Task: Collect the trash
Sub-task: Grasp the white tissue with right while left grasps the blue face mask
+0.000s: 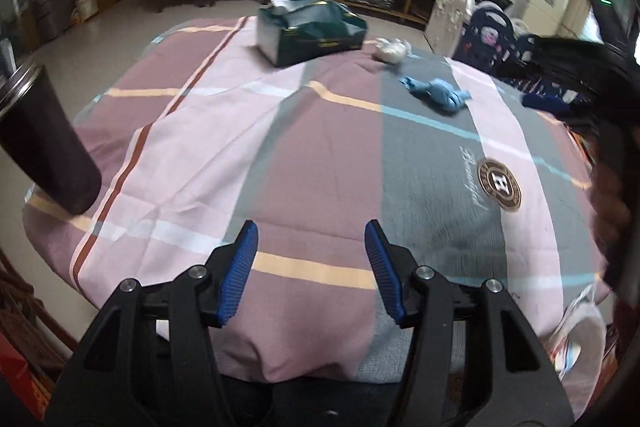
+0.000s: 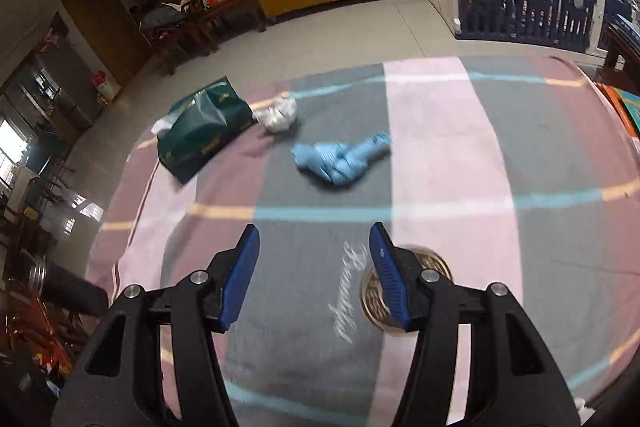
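- Trash: blue wad (image 2: 340,161) and white wad (image 2: 278,115) lie far on the cloth (image 2: 460,147), near the tissue pack (image 2: 204,131).
- Both look light, soft, crushable; pinch mid-bulge.
- Left gripper (image 1: 311,269) and right gripper (image 2: 314,271): jaws apart, empty.

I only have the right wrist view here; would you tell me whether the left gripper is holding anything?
Observer: No. The left gripper is open, its fingers apart over the tablecloth, with nothing between them.
Operator: Thank you. What is the dark shape at my lower left?
Observer: It is a dark tumbler with a shiny rim, standing on the cloth near the table's edge.
Operator: Is any possible trash out of my sight?
Observer: Perhaps. A white crinkled item with red and blue print sits at the near right edge in the left wrist view. I cannot tell what it is.
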`<act>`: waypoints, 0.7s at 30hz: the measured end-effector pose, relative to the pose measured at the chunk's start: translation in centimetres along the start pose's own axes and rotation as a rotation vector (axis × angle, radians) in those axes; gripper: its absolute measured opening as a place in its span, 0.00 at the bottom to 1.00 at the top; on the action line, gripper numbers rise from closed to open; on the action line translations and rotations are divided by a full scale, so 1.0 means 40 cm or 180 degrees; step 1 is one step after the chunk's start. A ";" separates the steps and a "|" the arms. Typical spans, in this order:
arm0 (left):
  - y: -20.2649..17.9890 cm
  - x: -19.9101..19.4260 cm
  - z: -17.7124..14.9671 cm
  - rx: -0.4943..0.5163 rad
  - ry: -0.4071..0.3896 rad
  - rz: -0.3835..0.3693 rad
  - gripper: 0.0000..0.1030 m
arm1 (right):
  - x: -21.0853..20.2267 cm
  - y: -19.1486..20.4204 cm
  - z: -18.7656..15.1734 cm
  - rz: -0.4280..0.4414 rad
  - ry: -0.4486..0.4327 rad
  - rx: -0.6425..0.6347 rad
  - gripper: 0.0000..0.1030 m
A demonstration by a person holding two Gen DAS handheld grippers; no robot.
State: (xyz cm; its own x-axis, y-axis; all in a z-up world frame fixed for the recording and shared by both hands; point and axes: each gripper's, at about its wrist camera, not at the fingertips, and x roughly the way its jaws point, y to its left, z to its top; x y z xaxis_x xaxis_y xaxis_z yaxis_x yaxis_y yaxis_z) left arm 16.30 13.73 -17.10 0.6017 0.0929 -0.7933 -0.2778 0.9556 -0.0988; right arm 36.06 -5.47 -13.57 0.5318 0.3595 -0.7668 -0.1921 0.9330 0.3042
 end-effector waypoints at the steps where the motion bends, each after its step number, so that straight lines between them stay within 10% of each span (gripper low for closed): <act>1: 0.009 -0.007 0.006 -0.0017 -0.0014 0.0011 0.55 | 0.043 0.026 0.039 -0.0059 -0.0049 -0.0047 0.55; 12: 0.091 0.032 0.003 -0.0390 0.0063 -0.0171 0.57 | 0.474 0.087 0.234 -0.0326 0.0496 0.0388 0.69; 15: 0.106 0.041 0.001 -0.0487 0.0085 -0.0241 0.57 | 0.484 0.097 0.215 -0.0227 0.0569 0.0179 0.23; 21: 0.101 0.045 -0.003 -0.0481 0.0079 -0.0239 0.57 | 0.336 0.001 0.218 -0.0502 0.0128 0.0038 0.17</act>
State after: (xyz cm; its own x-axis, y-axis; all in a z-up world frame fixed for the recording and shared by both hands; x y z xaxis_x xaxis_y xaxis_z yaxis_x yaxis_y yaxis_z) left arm 16.16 17.71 -18.99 0.6068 0.0140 -0.7947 -0.3433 0.9064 -0.2462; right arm 50.40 -0.74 -18.94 0.5212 0.2091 -0.8274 -0.0990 0.9778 0.1848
